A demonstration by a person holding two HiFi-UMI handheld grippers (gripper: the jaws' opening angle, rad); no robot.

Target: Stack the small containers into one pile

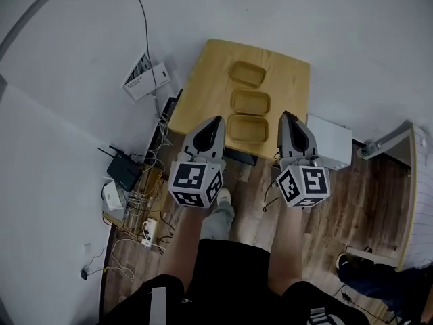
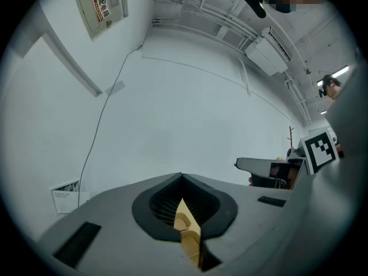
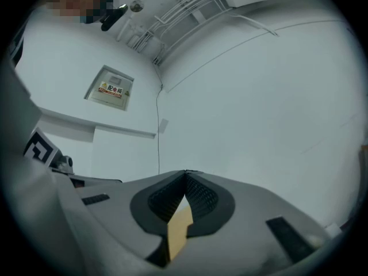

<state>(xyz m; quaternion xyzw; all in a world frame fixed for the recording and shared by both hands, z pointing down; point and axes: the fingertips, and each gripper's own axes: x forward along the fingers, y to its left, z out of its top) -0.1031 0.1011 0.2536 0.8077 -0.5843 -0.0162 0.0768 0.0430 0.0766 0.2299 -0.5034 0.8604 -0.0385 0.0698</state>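
Note:
Three shallow tan containers lie in a row on a small wooden table (image 1: 203,80) in the head view: a far one (image 1: 247,74), a middle one (image 1: 251,102) and a near one (image 1: 247,128). My left gripper (image 1: 216,122) hovers at the near container's left side, shut and holding nothing. On that container's right, my right gripper (image 1: 288,116) is shut and empty too. Both point level toward the wall. In the left gripper view the jaws (image 2: 182,176) meet, with a tan sliver (image 2: 187,226) below them. The right gripper view shows the same closed tips (image 3: 185,172).
A white box (image 1: 329,141) stands right of the table. A black router (image 1: 124,170), a power strip and tangled cables (image 1: 145,208) lie on the floor to the left, beside a white carton (image 1: 145,76). A wooden shelf edge (image 1: 406,195) is at the right.

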